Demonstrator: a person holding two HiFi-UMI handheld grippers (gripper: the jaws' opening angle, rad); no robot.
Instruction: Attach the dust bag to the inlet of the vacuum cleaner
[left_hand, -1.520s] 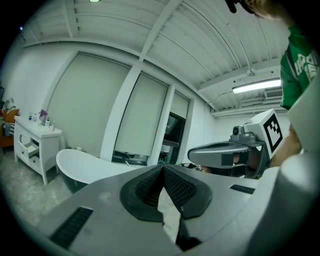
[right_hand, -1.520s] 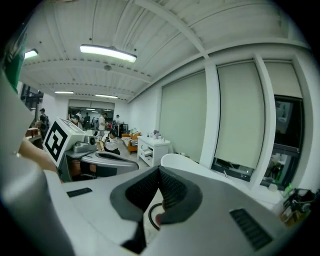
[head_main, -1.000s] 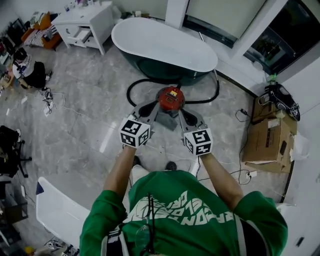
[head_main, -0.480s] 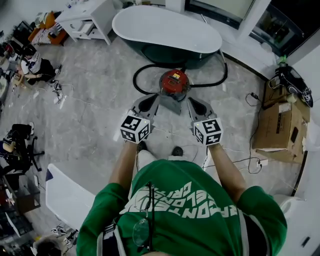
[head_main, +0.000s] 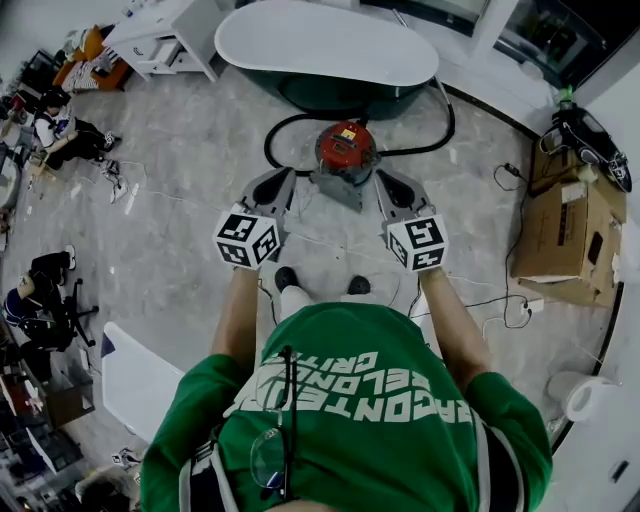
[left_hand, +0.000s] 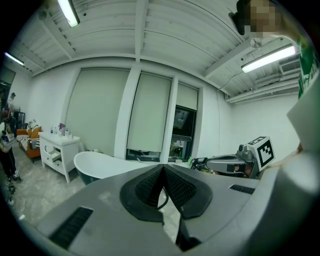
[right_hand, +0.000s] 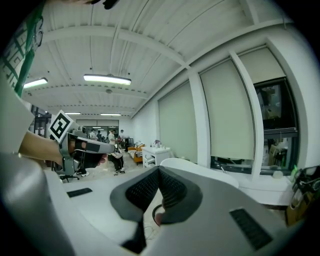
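Note:
The vacuum cleaner (head_main: 345, 150) with a red top stands on the marble floor in front of me, its black hose (head_main: 440, 120) looping round it. A grey piece (head_main: 338, 190) lies against its near side; I cannot tell whether it is the dust bag. My left gripper (head_main: 283, 176) hangs in the air just left of the vacuum and my right gripper (head_main: 382, 178) just right of it, neither touching it. In the left gripper view the left gripper (left_hand: 163, 167) has its pads pressed together on nothing. The right gripper (right_hand: 159, 170) is shut and empty too.
A white bathtub (head_main: 320, 45) stands right behind the vacuum. A white cabinet (head_main: 170, 40) is at the far left and cardboard boxes (head_main: 565, 240) at the right. Thin cables (head_main: 470, 300) trail over the floor by my feet. A person (head_main: 60, 135) sits at the left.
The two grippers have spread a little apart, the left one going leftward. They stay shut on either side of the vacuum. The head view has shifted slightly.

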